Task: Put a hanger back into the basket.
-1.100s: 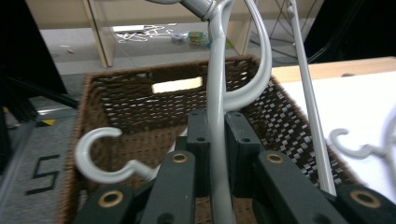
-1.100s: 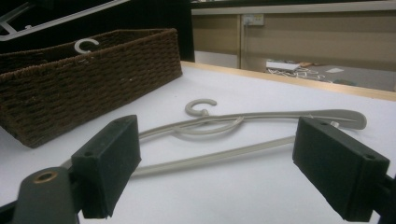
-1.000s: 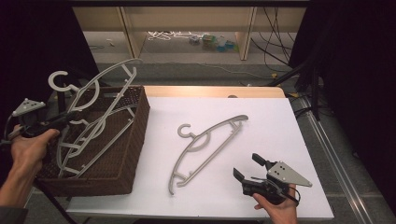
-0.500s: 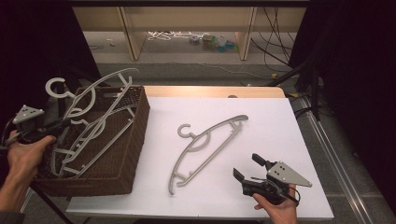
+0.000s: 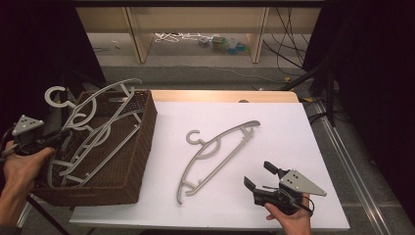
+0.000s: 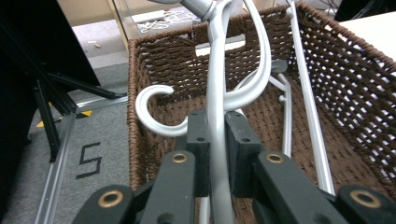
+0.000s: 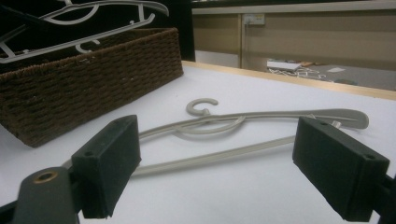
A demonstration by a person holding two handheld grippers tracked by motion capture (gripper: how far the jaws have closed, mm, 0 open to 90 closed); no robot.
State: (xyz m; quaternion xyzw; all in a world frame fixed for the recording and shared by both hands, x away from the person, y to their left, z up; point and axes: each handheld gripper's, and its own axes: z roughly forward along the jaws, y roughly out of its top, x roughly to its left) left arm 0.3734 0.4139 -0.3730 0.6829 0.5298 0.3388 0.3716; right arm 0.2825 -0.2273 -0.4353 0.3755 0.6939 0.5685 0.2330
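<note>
My left gripper [image 5: 64,133] is shut on the thin bar of a grey plastic hanger [image 5: 100,100], which stands tilted over the brown wicker basket [image 5: 142,142] at the table's left. In the left gripper view the pads [image 6: 198,140] press on that bar [image 6: 215,70] above the basket [image 6: 345,60]. Another grey hanger [image 5: 98,154] lies inside the basket. A third grey hanger [image 5: 215,147] lies flat on the white table top. My right gripper [image 5: 260,175] stands open just in front of its lower end, holding nothing. The right gripper view looks along the table at that hanger [image 7: 261,116] between wide jaws [image 7: 215,149].
The white sheet [image 5: 284,132] covers the table, with a wooden strip at its far edge. Beyond stand a low shelf and floor clutter [image 5: 195,39]. Cables [image 5: 293,73] run at the back right. Dark stand legs [image 6: 51,116] are on the floor left of the basket.
My left hand has sunk and drifted slightly left, bringing the held hanger lower over the basket. The right gripper and the hanger on the table have stayed put.
</note>
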